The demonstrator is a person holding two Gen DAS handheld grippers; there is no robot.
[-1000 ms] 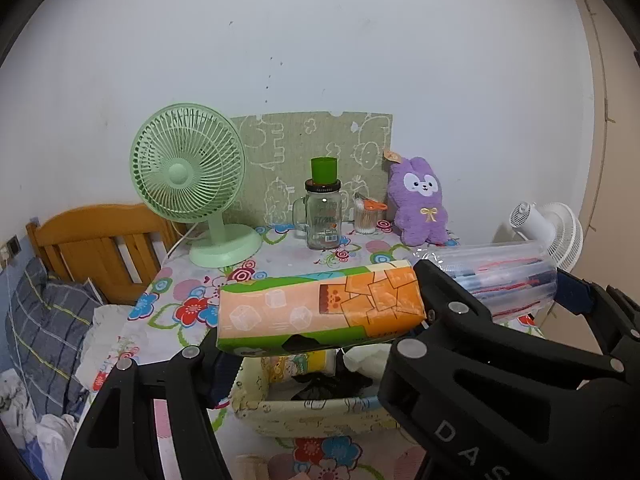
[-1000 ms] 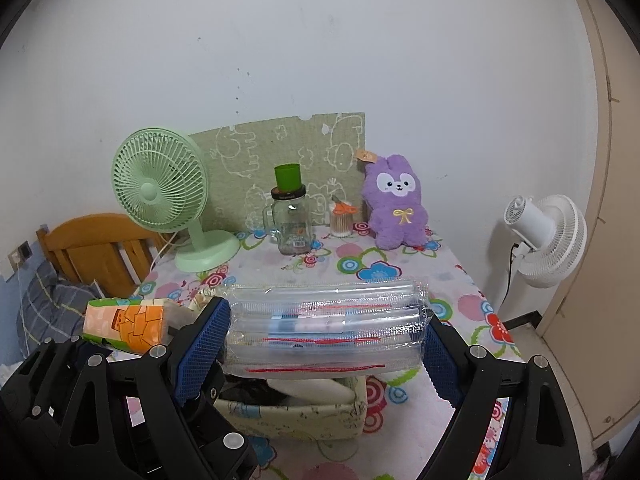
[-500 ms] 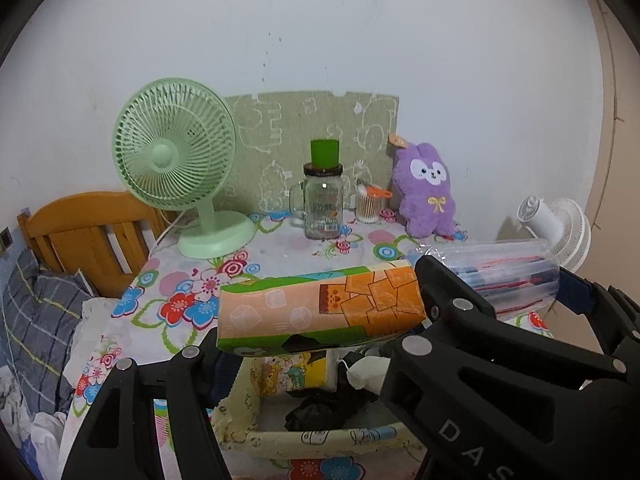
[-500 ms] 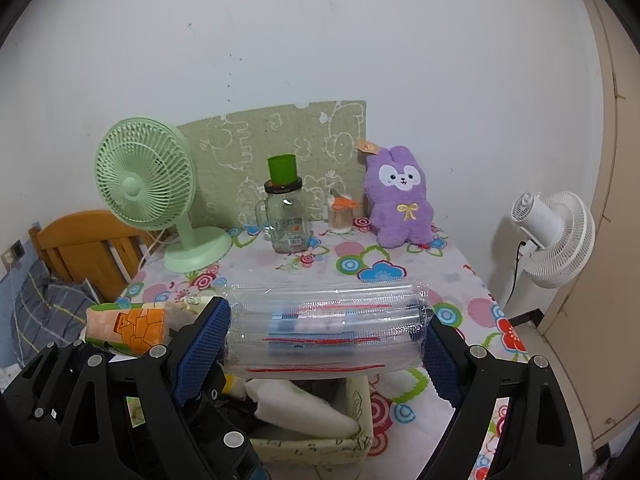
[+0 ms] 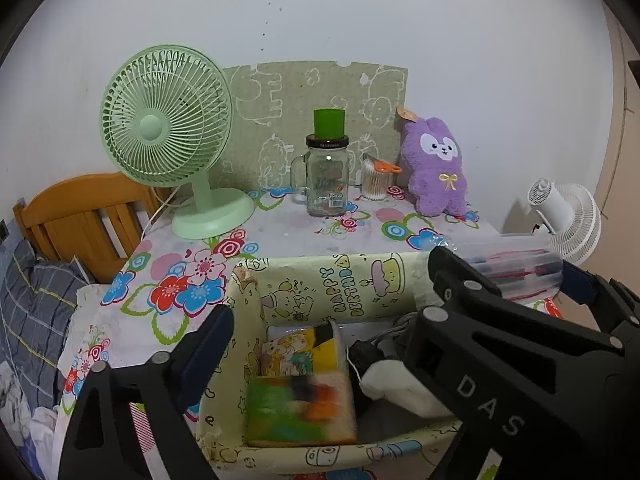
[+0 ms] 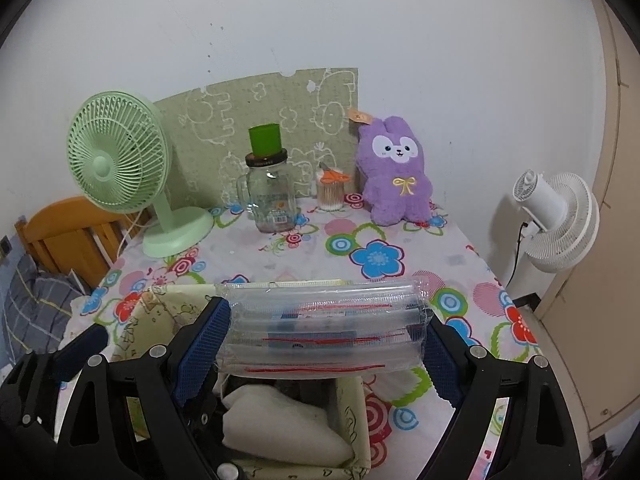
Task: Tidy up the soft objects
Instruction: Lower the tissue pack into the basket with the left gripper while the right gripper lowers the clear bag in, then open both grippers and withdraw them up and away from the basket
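Note:
A cream cartoon-print fabric basket [image 5: 332, 284] stands on the flowered table. My left gripper [image 5: 328, 304] is open above it. An orange-and-green tissue pack [image 5: 300, 410], blurred, lies inside the basket beside a yellow cartoon pack [image 5: 298, 350] and a white soft item [image 5: 396, 386]. My right gripper [image 6: 324, 336] is shut on a clear air-cushion pack [image 6: 322, 330] with red lines, held over the basket's [image 6: 156, 300] right part. The pack also shows at the right of the left wrist view [image 5: 512, 268]. A white soft item [image 6: 280, 428] lies in the basket below it.
At the table's back stand a green fan [image 5: 168, 136], a glass jar with a green cup on top [image 5: 328, 172], a cotton-swab pot [image 5: 376, 182] and a purple plush rabbit [image 5: 438, 168]. A wooden bed frame [image 5: 80, 216] is left, a white fan [image 6: 556, 216] right.
My left gripper has opened and the orange-and-green tissue pack has dropped from it into the basket. My right gripper still holds the clear pack, now closer over the basket.

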